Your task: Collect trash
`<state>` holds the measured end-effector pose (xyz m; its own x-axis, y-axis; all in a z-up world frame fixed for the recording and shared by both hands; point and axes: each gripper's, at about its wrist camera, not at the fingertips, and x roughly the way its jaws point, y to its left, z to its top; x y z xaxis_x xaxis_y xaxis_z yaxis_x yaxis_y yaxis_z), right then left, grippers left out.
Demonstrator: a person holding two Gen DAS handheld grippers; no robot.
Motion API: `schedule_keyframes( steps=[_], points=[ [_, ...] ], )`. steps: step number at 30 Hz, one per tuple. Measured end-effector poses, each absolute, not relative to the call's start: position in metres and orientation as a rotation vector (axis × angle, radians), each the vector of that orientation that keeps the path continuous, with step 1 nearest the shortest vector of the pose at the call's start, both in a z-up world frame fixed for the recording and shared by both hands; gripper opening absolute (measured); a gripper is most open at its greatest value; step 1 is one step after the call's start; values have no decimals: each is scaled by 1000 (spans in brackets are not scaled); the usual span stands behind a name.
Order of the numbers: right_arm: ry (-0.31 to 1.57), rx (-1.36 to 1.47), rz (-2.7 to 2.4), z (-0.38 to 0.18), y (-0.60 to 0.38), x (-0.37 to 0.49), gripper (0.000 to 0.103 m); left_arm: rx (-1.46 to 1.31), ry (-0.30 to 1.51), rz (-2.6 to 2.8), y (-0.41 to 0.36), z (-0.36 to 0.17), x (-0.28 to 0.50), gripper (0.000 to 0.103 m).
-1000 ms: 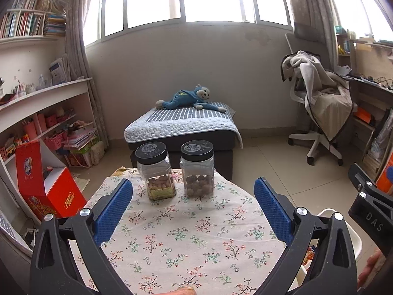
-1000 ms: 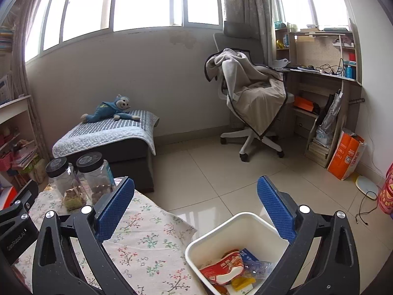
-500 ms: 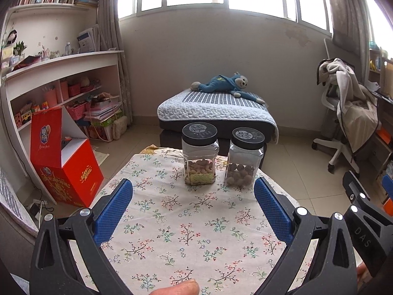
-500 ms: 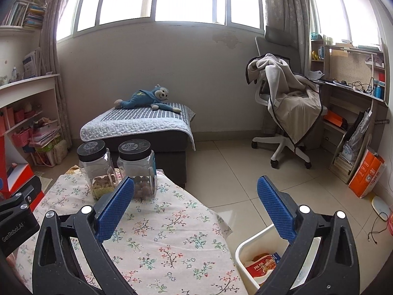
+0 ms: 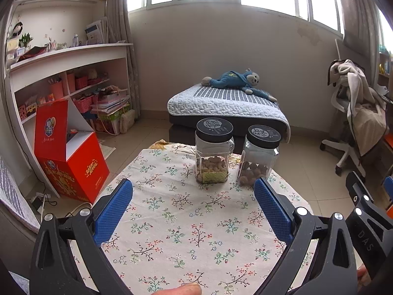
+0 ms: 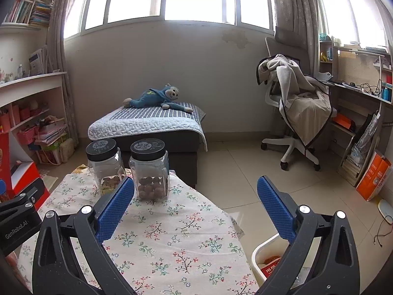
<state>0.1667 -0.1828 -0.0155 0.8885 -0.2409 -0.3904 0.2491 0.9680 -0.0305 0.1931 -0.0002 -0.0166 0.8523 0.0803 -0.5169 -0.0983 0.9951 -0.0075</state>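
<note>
- Left two-finger gripper (image 5: 192, 202): black plastic triangular arms with cut-out slots, silver round screws at the pivots.
- Its fingers (image 5: 113, 211) carry blue pads with a fine dimpled texture.
- Right two-finger gripper (image 6: 195, 204): same black frame, same blue textured pads, silver screws.
- Side of the right unit, seen from the left camera, bears white letters "DAS"; the left unit's side reads "GenRobot.AI".
- A fingertip (image 5: 181, 290) shows at the lower frame edge.

The left gripper (image 5: 192, 209) is held level with its blue-padded jaws spread wide and nothing between them. A fingertip (image 5: 183, 289) shows beneath it. The right gripper (image 6: 195, 209) sits just beside it, equally wide and empty.
</note>
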Motion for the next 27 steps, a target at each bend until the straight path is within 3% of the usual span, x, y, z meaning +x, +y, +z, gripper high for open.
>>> schedule_keyframes(
  steps=[27],
  points=[
    [383, 12, -242, -15, -182, 166, 96, -36, 537, 98, -1, -16, 192, 96]
  ],
)
